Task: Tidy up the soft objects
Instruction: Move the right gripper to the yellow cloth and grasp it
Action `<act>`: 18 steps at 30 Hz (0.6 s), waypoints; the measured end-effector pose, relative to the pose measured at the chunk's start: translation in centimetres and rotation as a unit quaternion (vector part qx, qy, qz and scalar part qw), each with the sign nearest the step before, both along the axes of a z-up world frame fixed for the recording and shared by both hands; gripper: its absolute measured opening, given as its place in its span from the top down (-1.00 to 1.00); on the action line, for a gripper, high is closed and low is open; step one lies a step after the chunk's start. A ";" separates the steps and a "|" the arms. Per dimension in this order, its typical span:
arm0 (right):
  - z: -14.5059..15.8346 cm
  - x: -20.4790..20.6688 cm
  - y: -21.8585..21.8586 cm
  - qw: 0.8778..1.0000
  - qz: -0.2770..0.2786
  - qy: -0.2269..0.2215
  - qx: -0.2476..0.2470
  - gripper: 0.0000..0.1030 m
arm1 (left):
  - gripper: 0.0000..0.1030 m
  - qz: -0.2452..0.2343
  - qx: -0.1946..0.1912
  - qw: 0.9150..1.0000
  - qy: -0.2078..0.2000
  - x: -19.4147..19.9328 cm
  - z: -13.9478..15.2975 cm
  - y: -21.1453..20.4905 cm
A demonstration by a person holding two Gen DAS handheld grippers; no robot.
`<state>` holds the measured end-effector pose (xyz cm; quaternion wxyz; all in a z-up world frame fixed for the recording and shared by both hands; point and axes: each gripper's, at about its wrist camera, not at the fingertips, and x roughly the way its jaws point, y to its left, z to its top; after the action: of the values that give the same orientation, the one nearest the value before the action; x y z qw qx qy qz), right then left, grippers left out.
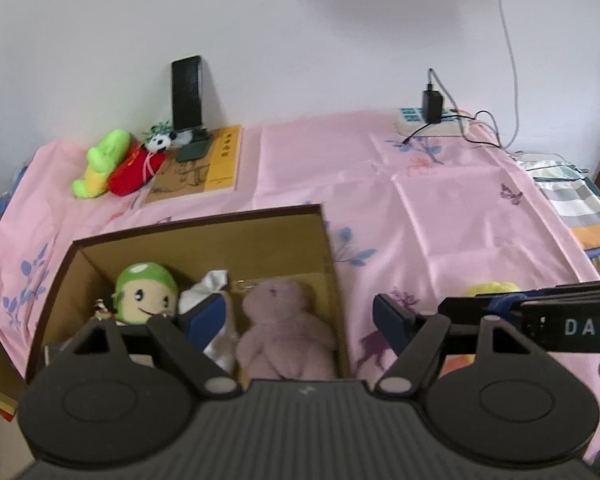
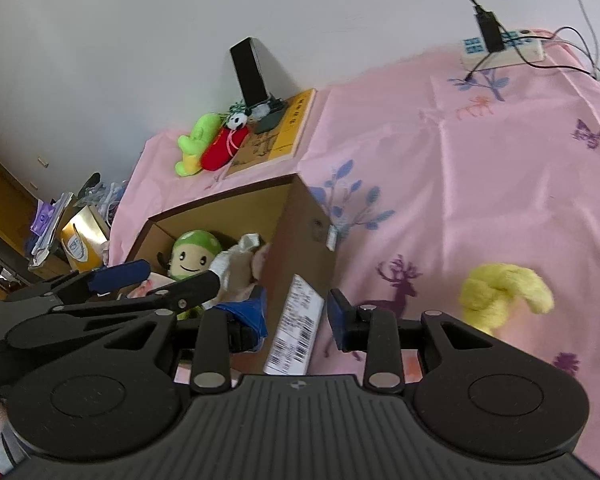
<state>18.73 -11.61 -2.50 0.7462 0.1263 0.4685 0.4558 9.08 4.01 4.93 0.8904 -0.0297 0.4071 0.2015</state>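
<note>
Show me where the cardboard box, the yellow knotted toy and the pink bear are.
cardboard box (image 1: 204, 222): left wrist view, far rim.
yellow knotted toy (image 2: 504, 294): right wrist view, its knot.
pink bear (image 1: 286, 332): left wrist view, its belly.

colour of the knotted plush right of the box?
Yellow plush, lying on the pink cloth; right wrist view shows it best.

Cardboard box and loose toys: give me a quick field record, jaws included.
box: cardboard box, open on the pink cloth
in box: green-capped doll, pink plush bear, white cloth
loose, near: yellow plush, on the cloth
loose, far: green plush and red plush, beside the book
left gripper: jaws open, empty
right gripper: jaws open, empty
</note>
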 end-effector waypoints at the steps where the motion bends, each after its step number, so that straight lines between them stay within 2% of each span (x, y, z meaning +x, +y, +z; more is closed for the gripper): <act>1: -0.2 0.1 -0.5 1.000 -0.002 0.000 -0.001 0.68 | -0.47 -0.003 -0.001 1.000 -0.001 0.1 0.0 -0.5; 9: -2.7 1.5 -5.0 0.998 -0.043 0.005 -0.035 0.68 | -0.48 -0.058 -0.013 0.998 0.001 1.4 -1.5 -5.5; 12: -4.1 2.4 -6.8 0.997 -0.062 0.026 -0.043 0.67 | -0.48 -0.084 -0.021 0.996 0.011 2.0 -2.5 -7.2; 18: -7.1 3.8 -9.2 0.991 -0.094 0.078 -0.050 0.66 | -0.49 -0.137 -0.065 0.988 0.023 3.9 -5.7 -9.5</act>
<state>22.52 -20.78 -9.64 0.7519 0.1675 0.5339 0.3486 12.95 -5.50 -0.75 0.8963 -0.0267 0.4398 0.0512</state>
